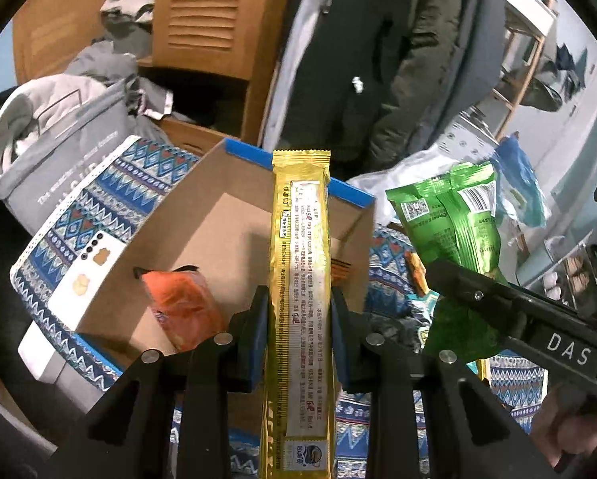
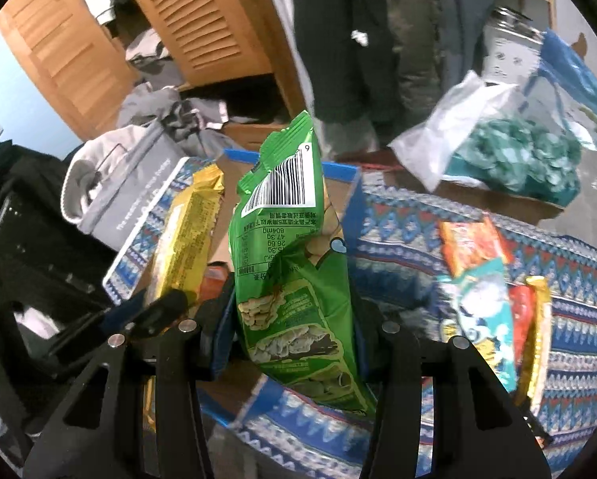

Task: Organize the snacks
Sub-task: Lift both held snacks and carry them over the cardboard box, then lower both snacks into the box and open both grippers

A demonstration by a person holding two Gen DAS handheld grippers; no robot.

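My left gripper (image 1: 299,311) is shut on a long gold snack packet (image 1: 301,279), held upright over the open cardboard box (image 1: 218,215) with blue rim. An orange snack pack (image 1: 182,307) lies inside the box. My right gripper (image 2: 294,319) is shut on a green snack bag (image 2: 294,263), held up beside the box at its right. The green bag also shows in the left wrist view (image 1: 454,223), and the gold packet in the right wrist view (image 2: 186,239). More snack packets (image 2: 486,291) lie on the patterned cloth to the right.
A white phone (image 1: 87,275) lies on the patterned cloth (image 2: 578,279) left of the box. A grey bag (image 1: 59,135) stands behind it. A white plastic bag with teal contents (image 2: 510,151) sits at back right. Wooden louvred doors (image 2: 202,20) and hanging coats (image 1: 358,60) are behind.
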